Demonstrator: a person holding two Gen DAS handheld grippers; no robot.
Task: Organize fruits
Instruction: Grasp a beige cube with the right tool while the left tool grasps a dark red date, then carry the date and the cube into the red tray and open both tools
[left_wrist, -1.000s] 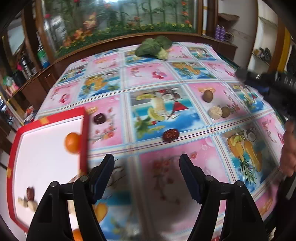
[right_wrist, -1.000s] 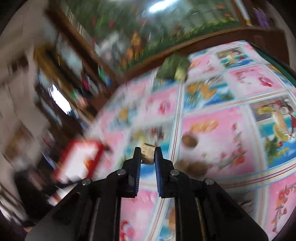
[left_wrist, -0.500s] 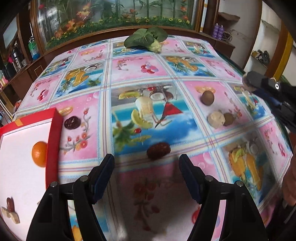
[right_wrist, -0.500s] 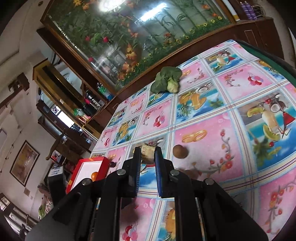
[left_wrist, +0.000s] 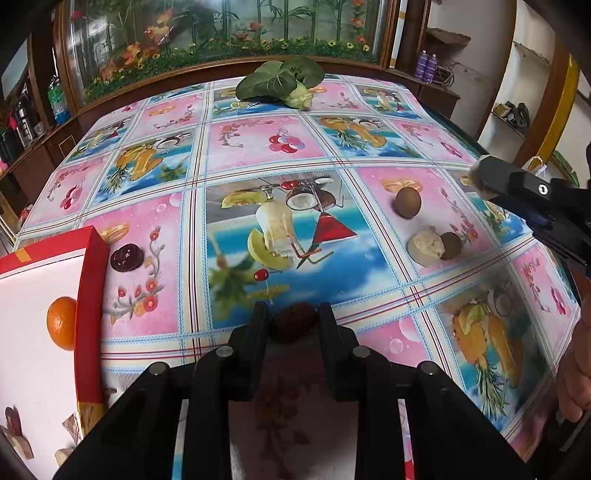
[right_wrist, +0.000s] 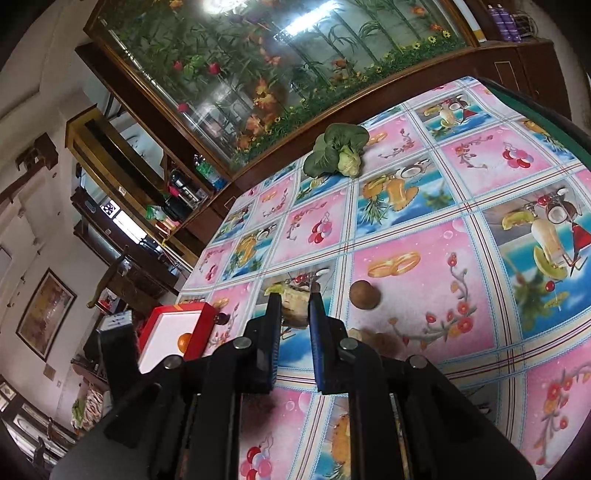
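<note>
In the left wrist view my left gripper (left_wrist: 291, 314) points down at the fruit-print tablecloth. Its jaws are closing, and both pads touch a dark red wrinkled fruit (left_wrist: 293, 326) that lies on the cloth. My right gripper (right_wrist: 294, 299) is shut on a pale beige fruit piece (right_wrist: 293, 310) and holds it above the table. It also shows at the right of the left wrist view, as the right gripper (left_wrist: 517, 184). A red tray (left_wrist: 88, 295) with a white floor at the left holds an orange (left_wrist: 61, 323) and some small pieces.
On the cloth lie a dark round fruit (left_wrist: 126, 257) beside the tray, a brown round fruit (left_wrist: 407, 202), a pale chunk (left_wrist: 425, 248) touching a small brown fruit (left_wrist: 451, 245), and a leafy green vegetable (left_wrist: 280, 83) at the far edge. A hand (left_wrist: 574, 369) shows at the right.
My left gripper came forward and down over the dark red fruit, and its jaws drew in from wide apart onto it. The right gripper kept its hold on the beige piece.
</note>
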